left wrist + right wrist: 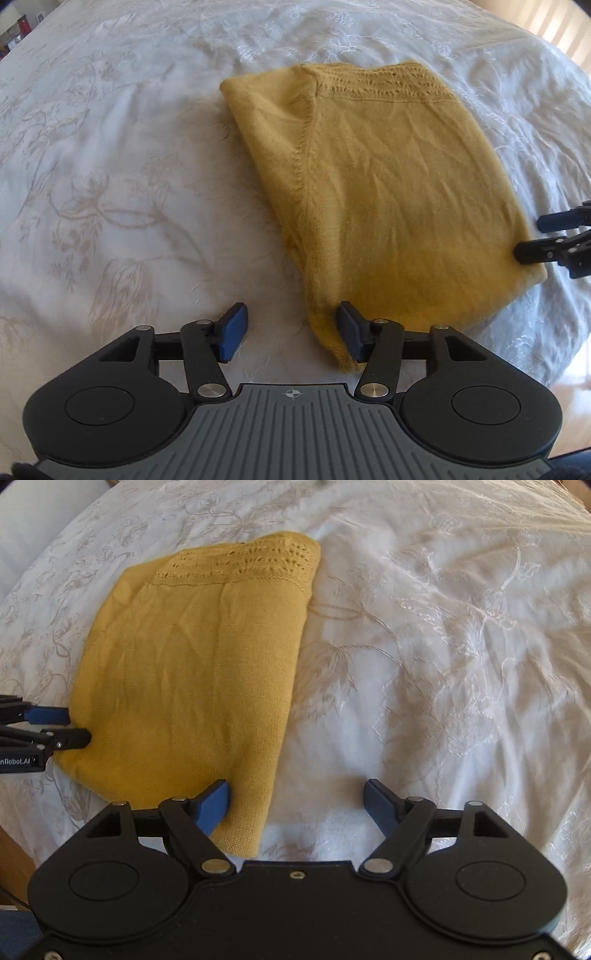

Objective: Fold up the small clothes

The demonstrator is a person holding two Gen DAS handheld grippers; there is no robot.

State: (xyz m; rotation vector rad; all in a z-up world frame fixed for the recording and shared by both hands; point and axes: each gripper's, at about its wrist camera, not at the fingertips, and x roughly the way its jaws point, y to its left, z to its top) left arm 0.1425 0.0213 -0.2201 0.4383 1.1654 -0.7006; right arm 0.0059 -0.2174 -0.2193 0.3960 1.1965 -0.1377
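A mustard-yellow knit garment lies folded flat on the white bedspread, its patterned hem at the far end. My left gripper is open at its near left corner, the right pad over the fabric edge. It also shows in the right wrist view. My right gripper is open at the near right corner of the garment, its left pad over the fabric, its right pad over the bedspread. It shows in the left wrist view. Neither grips anything.
The embroidered bedspread covers the bed on all sides of the garment. A wooden floor shows beyond the far right edge. The bed's near left edge drops off beside me.
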